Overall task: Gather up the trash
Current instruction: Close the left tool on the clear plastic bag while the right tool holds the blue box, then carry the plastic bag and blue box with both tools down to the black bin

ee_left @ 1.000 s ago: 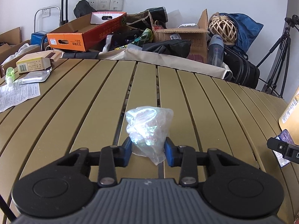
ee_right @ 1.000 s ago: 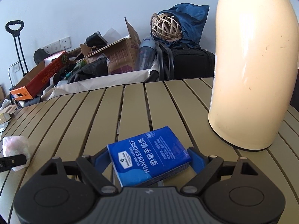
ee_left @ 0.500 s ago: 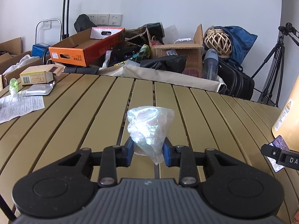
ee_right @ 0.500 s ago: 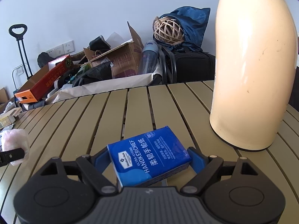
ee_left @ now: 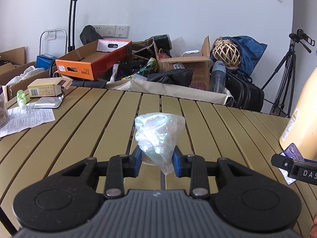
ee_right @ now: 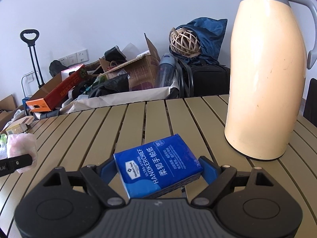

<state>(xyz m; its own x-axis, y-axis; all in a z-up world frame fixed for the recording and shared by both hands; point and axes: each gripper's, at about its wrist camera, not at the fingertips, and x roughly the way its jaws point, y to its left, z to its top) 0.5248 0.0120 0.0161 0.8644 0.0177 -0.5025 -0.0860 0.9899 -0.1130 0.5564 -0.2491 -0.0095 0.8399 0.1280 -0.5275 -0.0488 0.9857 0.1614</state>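
My left gripper (ee_left: 157, 161) is shut on a crumpled clear plastic bag (ee_left: 158, 133), held just above the slatted tan table (ee_left: 79, 130). My right gripper (ee_right: 158, 169) is shut on a blue handkerchief tissue pack (ee_right: 158, 167), which lies tilted between the blue pads, lifted off the table (ee_right: 138, 119). In the left wrist view the right gripper (ee_left: 293, 165) with the blue pack shows at the right edge. The right wrist view catches the plastic bag (ee_right: 21, 146) in the left gripper at its left edge.
A tall cream thermos jug (ee_right: 265, 83) stands on the table at the right. At the table's left lie a printed leaflet (ee_left: 25, 119), a foil pouch (ee_left: 46, 103), a small carton (ee_left: 46, 87) and a green bottle (ee_left: 20, 97). Boxes, bags and a tripod (ee_left: 287, 75) crowd the floor behind.
Both grippers have risen and tilted up with their loads, so more of the room behind the table shows. The left jaws squeezed the plastic bag slightly tighter.
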